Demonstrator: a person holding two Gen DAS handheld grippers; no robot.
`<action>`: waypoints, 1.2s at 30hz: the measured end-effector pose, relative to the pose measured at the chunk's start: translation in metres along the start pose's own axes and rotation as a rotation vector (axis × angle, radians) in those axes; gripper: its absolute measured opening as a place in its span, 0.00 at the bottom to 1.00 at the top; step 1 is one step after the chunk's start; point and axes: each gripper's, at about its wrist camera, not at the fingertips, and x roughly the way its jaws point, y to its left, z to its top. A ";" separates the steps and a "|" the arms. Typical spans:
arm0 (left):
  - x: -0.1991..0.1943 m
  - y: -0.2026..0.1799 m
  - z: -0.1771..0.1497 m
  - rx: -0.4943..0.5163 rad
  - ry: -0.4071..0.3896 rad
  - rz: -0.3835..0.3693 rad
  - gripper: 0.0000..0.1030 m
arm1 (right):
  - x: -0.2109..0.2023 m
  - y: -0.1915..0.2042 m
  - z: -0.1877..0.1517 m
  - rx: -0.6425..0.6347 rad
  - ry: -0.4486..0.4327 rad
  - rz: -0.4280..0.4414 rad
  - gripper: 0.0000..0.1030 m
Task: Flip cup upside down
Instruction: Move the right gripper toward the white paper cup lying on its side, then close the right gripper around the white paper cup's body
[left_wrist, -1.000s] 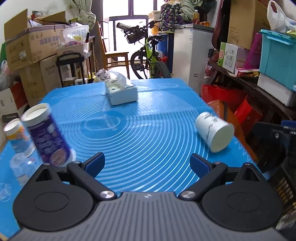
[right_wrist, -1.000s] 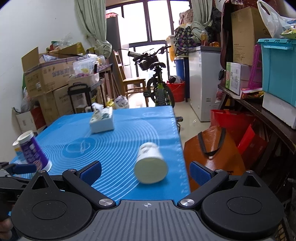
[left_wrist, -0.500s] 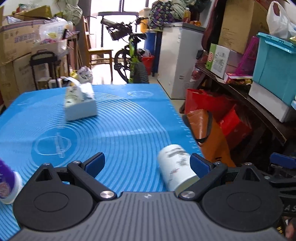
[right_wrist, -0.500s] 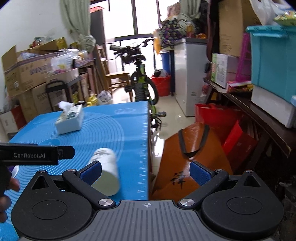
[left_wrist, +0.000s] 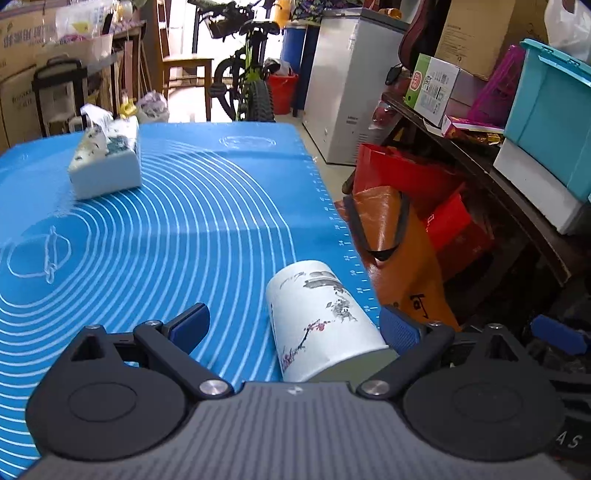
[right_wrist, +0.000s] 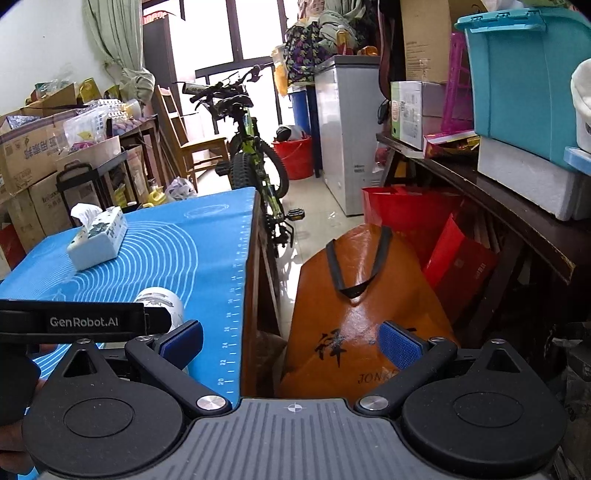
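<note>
Closing in over the past second, the left claw (left_wrist: 293, 326) now brackets the cup (left_wrist: 319, 319), which earlier lay well ahead of it on the blue mat (left_wrist: 166, 229). Its blue fingers (left_wrist: 190, 325) are spread wide, one on each side of the cup; whether the right-hand pad touches the cup cannot be told. The white cup, painted with dark branches and pink blossom, lies on its side near the right edge of the table, its closed base pointing away and its mouth toward the camera. A tissue box (left_wrist: 107, 162) sits far back on the mat. The right claw (right_wrist: 291, 345), also spread and holding nothing, hangs beyond the table edge above an orange bag (right_wrist: 354, 295), with the cup (right_wrist: 160, 301) just visible to its left.
</note>
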 end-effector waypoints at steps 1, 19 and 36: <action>0.002 -0.001 0.000 -0.001 0.009 -0.006 0.95 | 0.000 -0.001 0.000 0.002 -0.003 -0.005 0.98; 0.002 -0.006 0.003 -0.027 0.040 -0.095 0.60 | 0.001 -0.005 0.000 0.020 -0.012 -0.023 0.98; -0.039 0.027 0.006 0.021 0.009 -0.008 0.57 | -0.016 0.009 0.006 -0.004 -0.031 0.018 0.98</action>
